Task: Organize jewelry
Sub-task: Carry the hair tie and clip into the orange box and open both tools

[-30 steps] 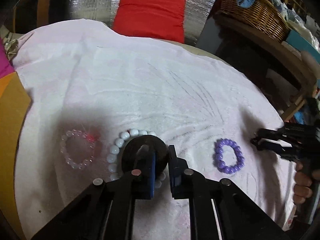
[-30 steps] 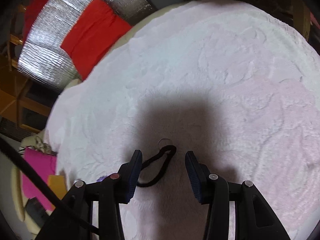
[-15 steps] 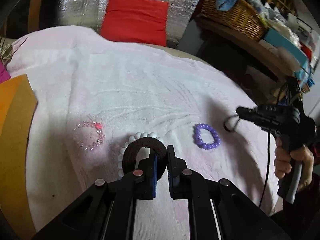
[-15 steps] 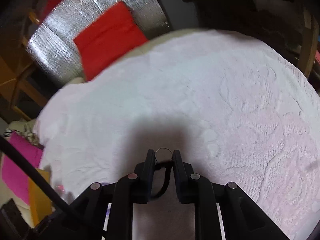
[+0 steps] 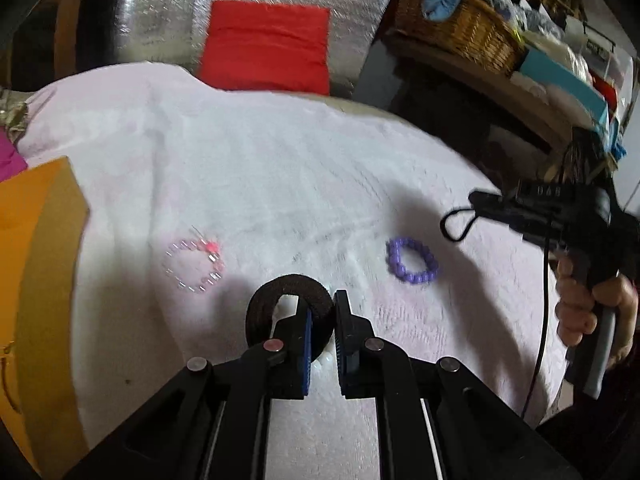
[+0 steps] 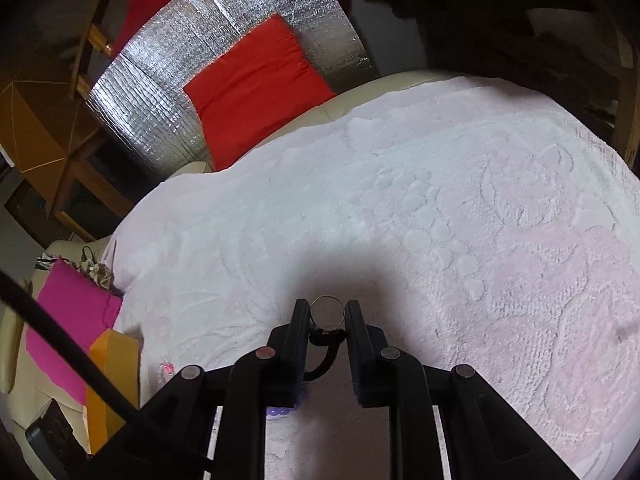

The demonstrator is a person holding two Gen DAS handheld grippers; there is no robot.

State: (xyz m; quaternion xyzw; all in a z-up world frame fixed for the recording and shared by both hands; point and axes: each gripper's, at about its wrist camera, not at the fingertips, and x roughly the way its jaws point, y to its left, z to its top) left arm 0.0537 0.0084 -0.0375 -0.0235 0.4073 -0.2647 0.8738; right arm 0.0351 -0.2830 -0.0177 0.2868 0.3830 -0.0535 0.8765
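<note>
- Pale pink textured cloth (image 5: 280,184) covers the whole work surface under both of your grippers, with a silver quilted panel (image 5: 168,12) and a red cushion (image 5: 266,46) standing behind it.
- Your left gripper (image 5: 322,308) is clamped on a thick black ring-shaped band (image 5: 260,304): one finger passes through its opening, the other presses from outside, so the right side of the ring sits squeezed between the pads while the rest loops out to the left of the tips.
- A few white beads (image 5: 326,360) peek out just under that band, between the fingers; the rest is hidden.
- Left of your left tips, a clear-and-pink beaded bracelet (image 5: 194,266) lies flat on the cloth; right of them lies a purple beaded bracelet (image 5: 412,261), apart from both grippers.
- Your right gripper (image 6: 327,318) is closed on a black cord with a small silver ring (image 6: 327,313); the ring pokes up between the fingertips and the cord droops back behind them.
- From the left wrist camera, that cord hangs as a loop off the right gripper's tip, which hovers above the cloth beyond the purple bracelet, with your right hand (image 5: 588,308) on the handle.
- Farther out, an orange board (image 5: 36,280) lies along the cloth's left edge, a magenta cloth (image 6: 68,312) lies beside it, and a wicker basket (image 5: 456,36) sits on a shelf at the back right.
</note>
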